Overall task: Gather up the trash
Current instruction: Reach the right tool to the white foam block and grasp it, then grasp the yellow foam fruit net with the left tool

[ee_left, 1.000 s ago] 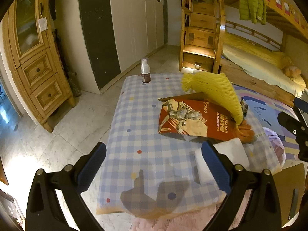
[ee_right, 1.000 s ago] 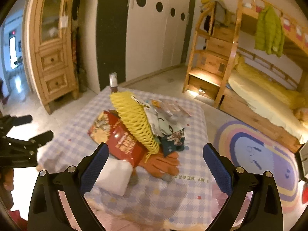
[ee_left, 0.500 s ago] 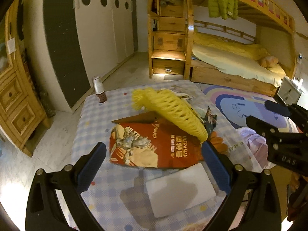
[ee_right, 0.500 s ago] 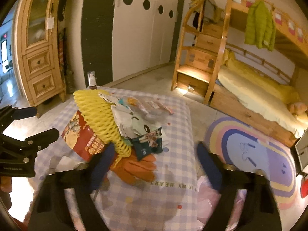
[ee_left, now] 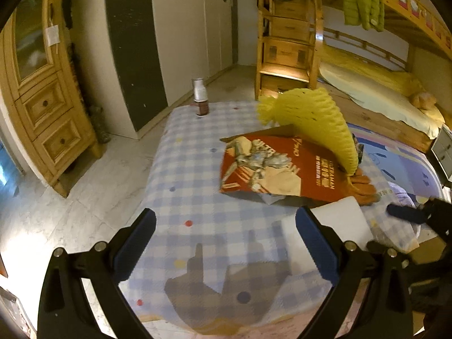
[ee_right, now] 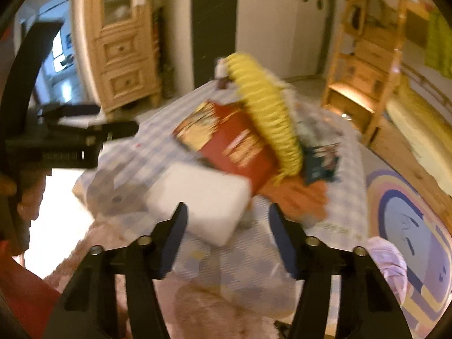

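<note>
We hold our left gripper [ee_left: 224, 244] and right gripper [ee_right: 227, 238] with fingers apart, both empty. The trash lies on the blue checked tablecloth [ee_left: 186, 175]: a yellow foam net sleeve [ee_left: 319, 124] upon a red printed cardboard box [ee_left: 271, 169], a white foam block [ee_right: 197, 195] just beside.

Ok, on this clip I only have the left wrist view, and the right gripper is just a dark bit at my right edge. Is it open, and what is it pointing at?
Observer: The right gripper is open and empty. A corner of the white rectangular foam block shows between its fingers. The view is too blurred to tell whether they touch.
Reviewer: Anything behind the yellow foam net sleeve?
Observer: Yes. On the far side of the yellow foam net sleeve a dark teal printed wrapper lies against it, above the orange glove.
</note>
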Demonstrator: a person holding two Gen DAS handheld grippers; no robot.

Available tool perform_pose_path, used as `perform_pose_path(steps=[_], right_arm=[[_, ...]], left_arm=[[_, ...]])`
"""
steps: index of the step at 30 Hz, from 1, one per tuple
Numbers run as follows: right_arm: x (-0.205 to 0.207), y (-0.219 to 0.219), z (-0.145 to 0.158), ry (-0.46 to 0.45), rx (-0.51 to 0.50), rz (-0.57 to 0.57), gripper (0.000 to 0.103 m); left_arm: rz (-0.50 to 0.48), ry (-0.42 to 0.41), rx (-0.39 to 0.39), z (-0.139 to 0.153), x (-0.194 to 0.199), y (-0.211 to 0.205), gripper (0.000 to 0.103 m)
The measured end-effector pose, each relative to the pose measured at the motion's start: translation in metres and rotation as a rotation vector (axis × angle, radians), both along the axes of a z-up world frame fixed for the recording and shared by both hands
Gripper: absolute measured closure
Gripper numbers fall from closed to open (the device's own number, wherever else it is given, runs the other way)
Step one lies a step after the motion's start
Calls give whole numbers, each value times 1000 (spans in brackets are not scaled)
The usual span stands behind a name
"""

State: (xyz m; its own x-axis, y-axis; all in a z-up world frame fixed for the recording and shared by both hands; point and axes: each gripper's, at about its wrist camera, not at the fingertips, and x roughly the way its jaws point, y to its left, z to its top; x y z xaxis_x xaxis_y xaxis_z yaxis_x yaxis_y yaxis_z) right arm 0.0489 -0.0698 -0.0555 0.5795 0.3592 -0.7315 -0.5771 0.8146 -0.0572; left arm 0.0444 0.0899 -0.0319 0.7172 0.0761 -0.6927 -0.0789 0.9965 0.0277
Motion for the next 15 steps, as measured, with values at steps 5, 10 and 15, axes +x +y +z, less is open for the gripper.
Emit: perform_pose_path(steps=[5, 10, 15], right_arm=[[4, 11, -19, 23, -48, 18, 44], [3, 10, -26, 44, -48, 12, 64], [-14, -10, 4, -2, 27, -17, 66]], left_arm=[[2, -28, -9, 5, -12, 4, 7], [-6, -37, -7, 6, -16, 1, 7], [-30, -59, 3, 13, -18, -3, 7]])
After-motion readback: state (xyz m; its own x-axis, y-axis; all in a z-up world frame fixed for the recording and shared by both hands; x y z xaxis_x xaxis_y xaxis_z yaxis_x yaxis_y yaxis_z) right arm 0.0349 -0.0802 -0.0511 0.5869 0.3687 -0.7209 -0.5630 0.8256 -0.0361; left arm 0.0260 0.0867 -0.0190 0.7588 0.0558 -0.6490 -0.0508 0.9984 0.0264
